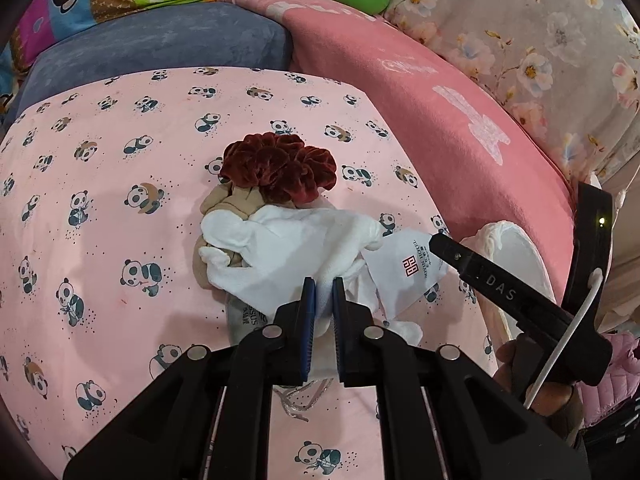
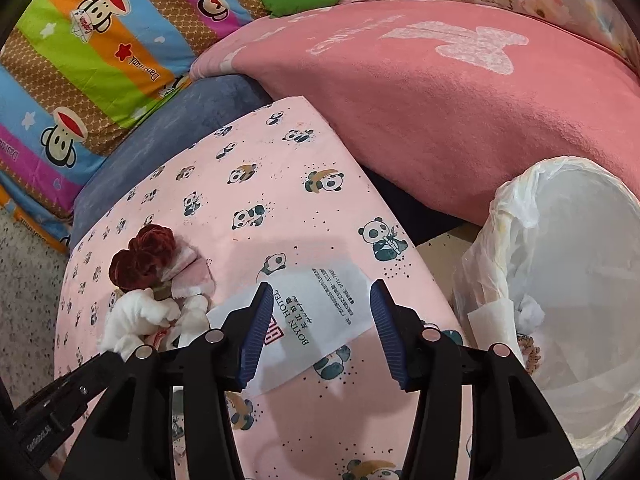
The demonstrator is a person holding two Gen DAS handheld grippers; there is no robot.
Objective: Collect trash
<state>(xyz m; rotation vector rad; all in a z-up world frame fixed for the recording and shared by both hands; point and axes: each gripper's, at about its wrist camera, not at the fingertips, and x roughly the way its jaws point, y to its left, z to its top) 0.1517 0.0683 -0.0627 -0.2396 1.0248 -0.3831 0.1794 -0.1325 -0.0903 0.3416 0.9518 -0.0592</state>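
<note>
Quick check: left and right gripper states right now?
Left gripper: shut on the white glove.
Right gripper: open, holding nothing, above the hotel paper packet.

We are in a home, likely a bedroom or living corner: a pink panda-print cotton sheet (image 1: 120,240) covers the near surface, a coral-pink fleece blanket (image 2: 440,112) lies far right, a striped cartoon-monkey quilt (image 2: 80,60) far left, and a white plastic-lined waste bin (image 2: 568,272) at right.
</note>
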